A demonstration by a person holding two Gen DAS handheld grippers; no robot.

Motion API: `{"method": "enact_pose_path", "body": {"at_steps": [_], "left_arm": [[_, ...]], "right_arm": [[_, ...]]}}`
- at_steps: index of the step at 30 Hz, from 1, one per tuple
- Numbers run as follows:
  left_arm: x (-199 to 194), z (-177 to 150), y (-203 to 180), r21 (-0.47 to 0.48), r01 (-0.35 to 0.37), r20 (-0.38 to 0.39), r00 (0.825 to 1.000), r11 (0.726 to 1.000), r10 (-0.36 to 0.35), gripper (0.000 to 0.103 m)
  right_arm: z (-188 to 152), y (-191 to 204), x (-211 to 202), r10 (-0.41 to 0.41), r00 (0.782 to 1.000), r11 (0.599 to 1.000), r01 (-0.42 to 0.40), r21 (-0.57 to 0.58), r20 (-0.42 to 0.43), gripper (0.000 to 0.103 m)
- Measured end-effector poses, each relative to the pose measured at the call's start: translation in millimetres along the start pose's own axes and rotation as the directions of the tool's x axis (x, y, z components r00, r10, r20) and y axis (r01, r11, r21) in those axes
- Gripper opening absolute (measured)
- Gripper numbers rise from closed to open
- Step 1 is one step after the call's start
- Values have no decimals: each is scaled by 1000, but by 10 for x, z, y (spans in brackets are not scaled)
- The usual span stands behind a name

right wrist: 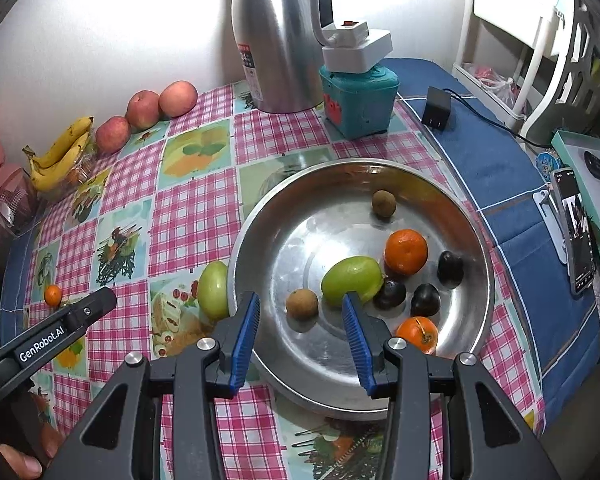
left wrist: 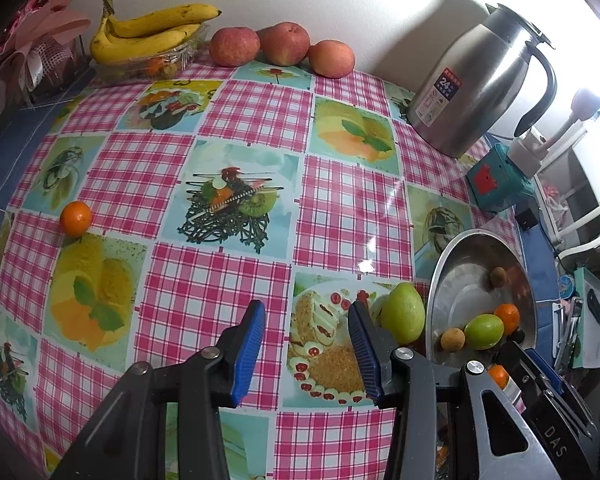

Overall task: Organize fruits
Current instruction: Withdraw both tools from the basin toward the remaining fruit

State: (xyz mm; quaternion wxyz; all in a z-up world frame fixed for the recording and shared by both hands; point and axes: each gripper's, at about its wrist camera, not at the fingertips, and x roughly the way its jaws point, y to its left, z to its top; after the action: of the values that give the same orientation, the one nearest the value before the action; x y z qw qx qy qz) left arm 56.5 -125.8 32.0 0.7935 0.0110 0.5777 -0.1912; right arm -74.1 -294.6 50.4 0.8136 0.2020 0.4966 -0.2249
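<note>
left tongs (left wrist: 306, 336): apart, empty | green fruit (left wrist: 403, 312): on table just right of them, touching bowl (left wrist: 440, 280) rim, upright | right tongs (right wrist: 300, 334): apart, empty, over bowl | left nearer

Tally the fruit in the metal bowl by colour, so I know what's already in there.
In the metal bowl:
Orange: 2 (tangerines and)
Green: 1 (green fruit)
Brown: 2 (small round fruits and)
Dark purple: 3 (plums)
Total: 8
</note>
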Motion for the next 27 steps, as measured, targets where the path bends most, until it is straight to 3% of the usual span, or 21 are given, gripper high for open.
{"method": "enact_pose_path", "body": {"at_steps": [8, 11, 14, 22, 24, 25, 27], "left_arm": [[77, -20, -16, 22, -38, -23, 999, 999, 38, 64], [143, -41, -20, 33, -44, -46, 998, 998, 46, 69], [212, -73, -42, 48, -57, -66, 996, 997, 60, 74], [279, -98, -59, 61, -79, -80, 993, 995, 84, 78], [274, -93, -53, 55, -84, -69, 994, 995, 88, 90], [268, -88, -47, 51, -86, -58, 994, 995, 89, 102], [236, -85, -35, 51, -102, -25, 994, 993, 104, 103]], "right_arm": [[-4, -40, 96, -12, 999, 1000, 13, 8, -34, 45], [-12, -79, 187, -26, 997, 999, 28, 18, -67, 52], [-31, -120, 267, -39, 995, 999, 42, 30, -92, 52], [-63, -220, 412, -50, 991, 997, 57, 56, -125, 56], [-71, -225, 429, -50, 990, 997, 58, 57, -131, 56], [-71, -227, 430, -50, 990, 997, 58, 57, -131, 56], [-70, -223, 421, -50, 991, 997, 58, 55, -126, 60]]}}
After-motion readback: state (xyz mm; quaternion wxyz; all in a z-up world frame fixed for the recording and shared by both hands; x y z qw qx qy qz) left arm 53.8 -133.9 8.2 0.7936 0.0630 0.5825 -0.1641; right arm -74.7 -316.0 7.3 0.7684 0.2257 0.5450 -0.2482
